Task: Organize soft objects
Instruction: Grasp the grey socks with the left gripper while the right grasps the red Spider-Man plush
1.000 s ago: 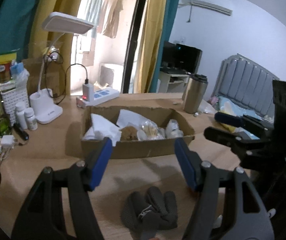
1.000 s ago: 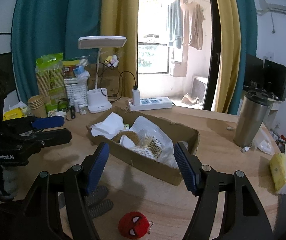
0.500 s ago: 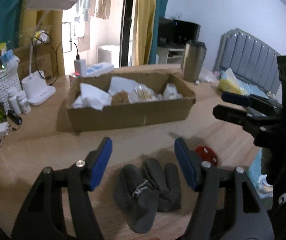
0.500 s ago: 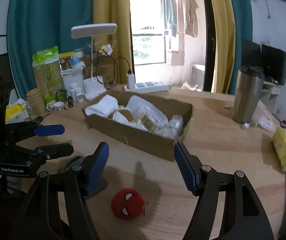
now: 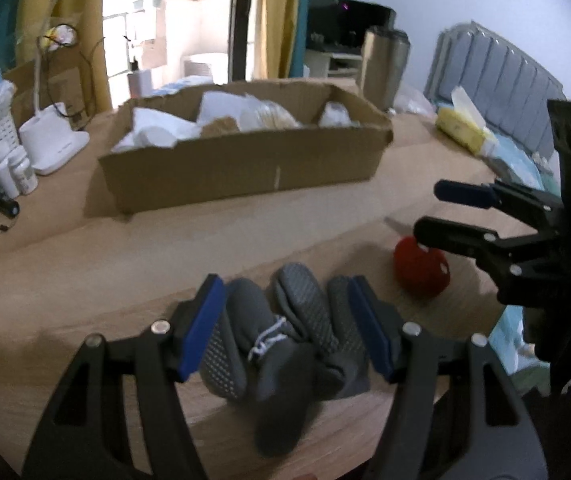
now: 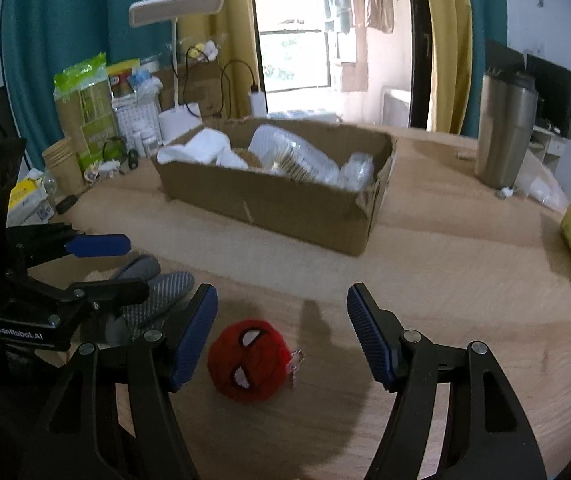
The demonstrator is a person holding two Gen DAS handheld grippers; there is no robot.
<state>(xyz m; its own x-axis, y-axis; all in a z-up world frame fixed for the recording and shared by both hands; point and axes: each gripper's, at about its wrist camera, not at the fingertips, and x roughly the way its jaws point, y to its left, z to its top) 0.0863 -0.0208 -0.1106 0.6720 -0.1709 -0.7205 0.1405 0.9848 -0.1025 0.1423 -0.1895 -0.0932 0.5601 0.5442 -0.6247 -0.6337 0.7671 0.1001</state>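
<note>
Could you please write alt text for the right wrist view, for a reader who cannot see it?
The right gripper, jaws open, hangs over a round red plush ball with a spider-mask face on a wooden table. Beyond stands a torn cardboard box of white items; the left gripper straddles grey socks.

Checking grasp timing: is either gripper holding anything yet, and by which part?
Nothing held. Left gripper is open, straddling the grey socks; right gripper is open above the red plush ball.
</note>
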